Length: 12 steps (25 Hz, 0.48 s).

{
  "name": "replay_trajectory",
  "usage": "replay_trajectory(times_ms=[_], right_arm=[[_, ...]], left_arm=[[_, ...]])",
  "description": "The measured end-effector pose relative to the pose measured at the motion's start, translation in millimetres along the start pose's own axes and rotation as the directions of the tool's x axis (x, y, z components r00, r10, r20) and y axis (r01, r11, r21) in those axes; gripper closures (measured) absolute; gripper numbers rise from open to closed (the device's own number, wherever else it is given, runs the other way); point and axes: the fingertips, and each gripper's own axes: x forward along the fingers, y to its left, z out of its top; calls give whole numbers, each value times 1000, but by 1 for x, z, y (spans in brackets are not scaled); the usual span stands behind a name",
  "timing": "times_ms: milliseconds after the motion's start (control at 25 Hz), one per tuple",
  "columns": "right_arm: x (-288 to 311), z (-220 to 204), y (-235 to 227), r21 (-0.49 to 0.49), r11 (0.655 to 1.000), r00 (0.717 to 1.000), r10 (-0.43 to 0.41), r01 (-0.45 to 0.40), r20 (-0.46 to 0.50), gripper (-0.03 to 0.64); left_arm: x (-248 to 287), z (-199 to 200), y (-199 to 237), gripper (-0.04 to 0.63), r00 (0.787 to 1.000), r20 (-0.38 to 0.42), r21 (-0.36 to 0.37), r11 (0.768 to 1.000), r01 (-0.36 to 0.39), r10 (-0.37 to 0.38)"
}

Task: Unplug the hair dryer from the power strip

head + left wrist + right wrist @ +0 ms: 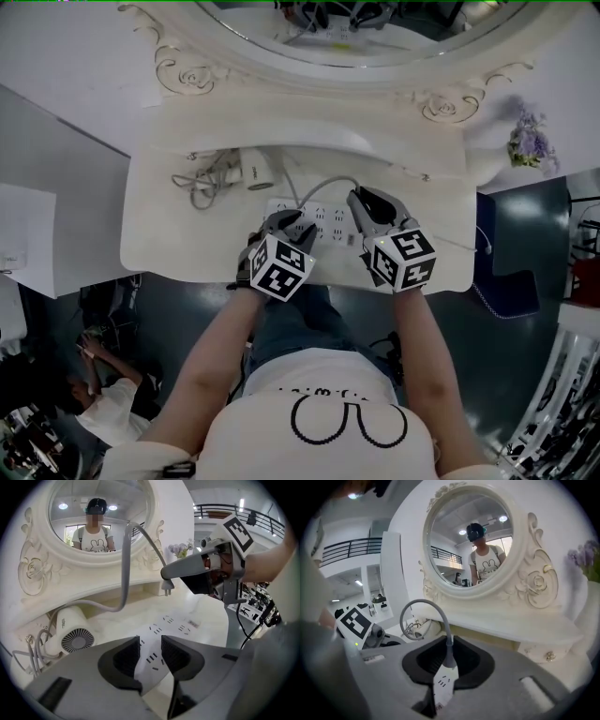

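A white power strip lies flat on the white dressing table. My left gripper is at the strip's near left end, and the strip fills the gap between its pads. My right gripper is shut on the grey plug and holds it up in the air. The plug's prongs hang clear above the sockets. From the plug a grey cord arcs back to the white hair dryer, which lies on its side at the back left.
An ornate oval mirror stands behind the table and reflects a person. A coil of cables lies left of the dryer. Purple flowers stand at the far right. The table's front edge runs just under both grippers.
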Motion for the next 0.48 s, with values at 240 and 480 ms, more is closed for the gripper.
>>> replay_trajectory(times_ms=[240,480], right_arm=[[-4,1,2,14,1000,1000,0,0,7,571],[-9,-15,-42,76,994,995,-75,80,-60,568]], left_arm=[[0,1,-1,454,1000,-2,-7,1000,6,-6],[0,1,-1,453,1000,-3,-8,1000,11,-11]])
